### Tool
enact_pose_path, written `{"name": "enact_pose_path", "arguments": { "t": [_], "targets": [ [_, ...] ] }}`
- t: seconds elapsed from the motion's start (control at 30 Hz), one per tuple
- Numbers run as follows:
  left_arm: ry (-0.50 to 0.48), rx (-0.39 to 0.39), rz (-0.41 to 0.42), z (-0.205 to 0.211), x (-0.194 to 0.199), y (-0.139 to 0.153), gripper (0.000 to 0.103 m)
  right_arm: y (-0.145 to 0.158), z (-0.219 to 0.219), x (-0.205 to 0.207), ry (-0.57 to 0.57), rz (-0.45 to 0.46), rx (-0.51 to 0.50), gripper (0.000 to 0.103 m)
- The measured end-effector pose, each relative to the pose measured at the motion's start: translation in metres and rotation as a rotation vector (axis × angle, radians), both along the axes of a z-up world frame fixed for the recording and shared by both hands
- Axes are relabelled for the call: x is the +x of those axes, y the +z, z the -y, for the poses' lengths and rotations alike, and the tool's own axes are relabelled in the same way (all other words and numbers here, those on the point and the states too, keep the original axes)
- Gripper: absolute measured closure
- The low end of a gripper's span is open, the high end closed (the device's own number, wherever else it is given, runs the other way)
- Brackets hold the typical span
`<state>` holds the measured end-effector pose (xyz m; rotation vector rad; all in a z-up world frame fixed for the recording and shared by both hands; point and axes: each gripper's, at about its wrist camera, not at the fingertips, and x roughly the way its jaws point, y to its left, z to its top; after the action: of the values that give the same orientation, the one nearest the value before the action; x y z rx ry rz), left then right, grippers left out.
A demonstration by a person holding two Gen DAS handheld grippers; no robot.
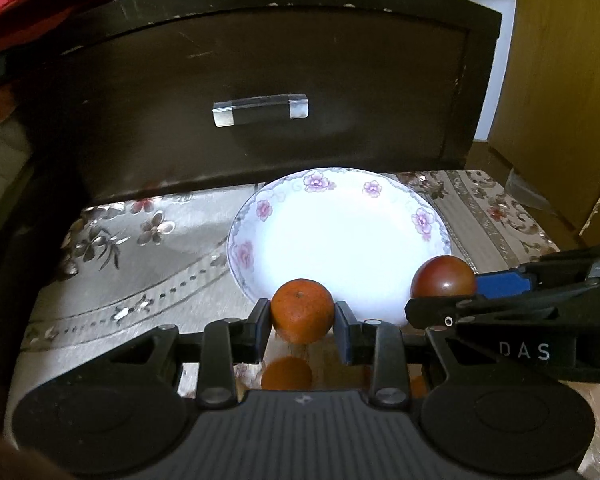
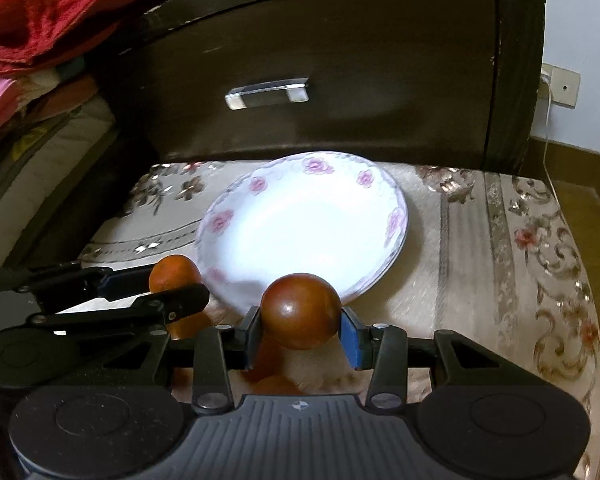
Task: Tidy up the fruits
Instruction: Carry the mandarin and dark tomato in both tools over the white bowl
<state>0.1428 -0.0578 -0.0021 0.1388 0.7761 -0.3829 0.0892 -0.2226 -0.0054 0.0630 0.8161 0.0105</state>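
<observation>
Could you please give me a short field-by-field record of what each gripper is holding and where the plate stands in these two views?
left gripper: shut on the orange, held at the plate's near rim
right gripper: shut on the dark red fruit, held at the plate's near rim
plate: white, pink floral rim, holds no fruit
surface: patterned cloth
behind plate: dark drawer front with a bar handle
further fruit: orange shapes below the fingers, blurred
</observation>
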Motion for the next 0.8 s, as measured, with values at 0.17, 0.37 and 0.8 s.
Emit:
{"name": "enact_pose_path", "arguments": {
  "t": [0.17,0.37,0.8],
  "targets": [
    [0.009,0.004,-0.013,0.003,0.013,-0.006,0.066,0.0,0.0,0.01,0.024,0.023,-0.052,0.065],
    [0.027,0.023,-0.011,0.003,0.021,-0.01,0.066,-0.003,-0.003,0.022,0.051,0.036,-0.108,0.064],
    [0.036,0.056,-0.004,0.005,0.024,-0.012,0.063,-0.008,-0.003,0.029,0.062,0.023,-0.109,0.063]
  ]
}}
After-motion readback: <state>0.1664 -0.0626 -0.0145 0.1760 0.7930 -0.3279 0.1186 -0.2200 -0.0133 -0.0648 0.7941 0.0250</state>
